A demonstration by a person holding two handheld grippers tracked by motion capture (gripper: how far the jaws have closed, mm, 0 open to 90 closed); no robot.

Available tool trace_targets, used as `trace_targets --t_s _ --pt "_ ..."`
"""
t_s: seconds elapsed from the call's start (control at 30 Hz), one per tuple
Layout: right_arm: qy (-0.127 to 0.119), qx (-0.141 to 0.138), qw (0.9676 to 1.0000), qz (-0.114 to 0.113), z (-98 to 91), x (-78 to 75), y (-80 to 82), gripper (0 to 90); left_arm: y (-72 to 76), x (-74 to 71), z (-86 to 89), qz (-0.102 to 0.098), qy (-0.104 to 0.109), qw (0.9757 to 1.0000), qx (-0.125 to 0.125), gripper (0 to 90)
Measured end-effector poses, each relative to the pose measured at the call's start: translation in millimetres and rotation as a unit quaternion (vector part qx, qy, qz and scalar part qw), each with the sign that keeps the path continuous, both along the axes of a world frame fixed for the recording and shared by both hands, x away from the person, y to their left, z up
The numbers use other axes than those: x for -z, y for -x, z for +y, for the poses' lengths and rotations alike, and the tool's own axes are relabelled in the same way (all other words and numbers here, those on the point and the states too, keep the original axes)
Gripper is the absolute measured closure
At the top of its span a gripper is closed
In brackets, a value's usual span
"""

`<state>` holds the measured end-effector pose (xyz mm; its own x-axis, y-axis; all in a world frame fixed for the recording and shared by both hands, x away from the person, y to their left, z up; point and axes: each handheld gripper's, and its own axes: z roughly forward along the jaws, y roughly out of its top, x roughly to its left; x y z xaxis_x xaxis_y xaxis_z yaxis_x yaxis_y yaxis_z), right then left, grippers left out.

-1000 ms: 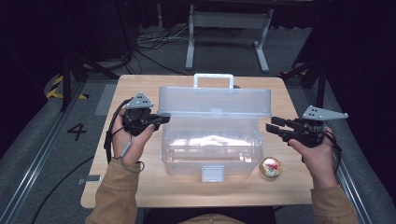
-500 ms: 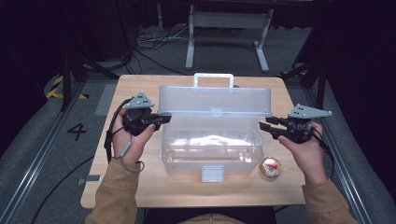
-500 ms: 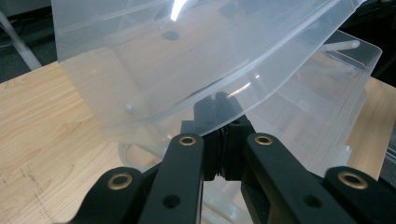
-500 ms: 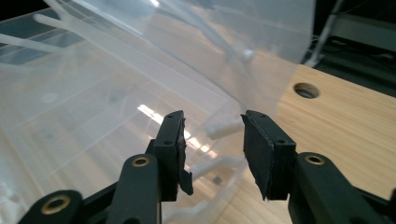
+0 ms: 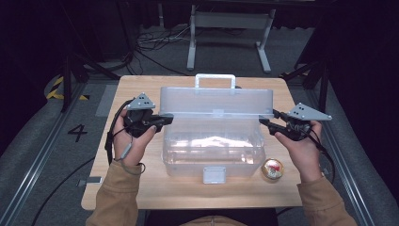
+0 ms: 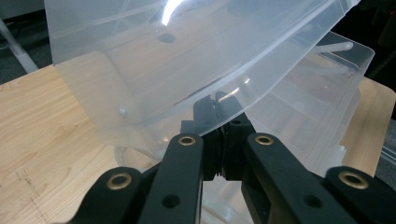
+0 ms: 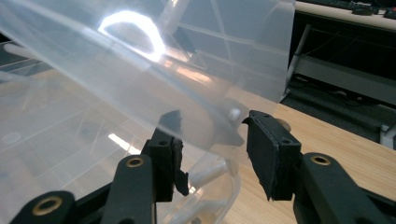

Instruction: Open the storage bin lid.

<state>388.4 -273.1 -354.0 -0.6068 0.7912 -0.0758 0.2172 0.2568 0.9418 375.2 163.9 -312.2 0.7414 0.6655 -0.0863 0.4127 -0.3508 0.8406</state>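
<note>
At frame centre, the clear plastic storage box [image 5: 214, 146] sits with its translucent hinged lid [image 5: 216, 101] raised upright, so opening looks nearly done. The left gripper [image 6: 219, 105] pinches the lid's edge; the right gripper [image 7: 212, 128], jaws just widening, straddles the other end without pressing.

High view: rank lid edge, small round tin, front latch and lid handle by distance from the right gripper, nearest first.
From the right gripper:
1. Clear lid, right edge at the jaws.
2. Small round tin, front right of the table.
3. Front latch, front centre, and white lid handle, back centre: too close to call.
</note>
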Motion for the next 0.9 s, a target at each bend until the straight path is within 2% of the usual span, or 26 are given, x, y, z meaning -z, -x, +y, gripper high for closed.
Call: trace_targets --t_s 0.5,0.67,0.7,0.77,0.9 --pt "-0.032 0.023 0.9991 -0.013 3.6 -4.5 -4.0 51.7 -0.5 0.5 -0.1 0.001 0.001 1.0 0.003 87.8" --pt "-0.015 0.034 0.9991 -0.019 9.3 -9.1 -5.4 50.5 -0.5 0.5 -1.1 0.002 0.002 1.0 0.005 86.6" --pt "-0.016 0.037 0.999 -0.02 10.0 -9.2 -5.8 50.5 -0.7 0.5 -1.0 0.003 -0.001 1.0 0.006 85.8" --pt "-0.034 0.041 0.9986 -0.003 9.9 -8.5 -7.2 50.0 -0.7 0.8 -1.1 0.006 -0.002 1.0 0.006 84.6" --pt "-0.033 0.048 0.9981 -0.018 11.0 -8.5 -8.1 50.5 -0.7 1.6 -2.1 0.01 -0.008 0.9999 0.008 79.9"
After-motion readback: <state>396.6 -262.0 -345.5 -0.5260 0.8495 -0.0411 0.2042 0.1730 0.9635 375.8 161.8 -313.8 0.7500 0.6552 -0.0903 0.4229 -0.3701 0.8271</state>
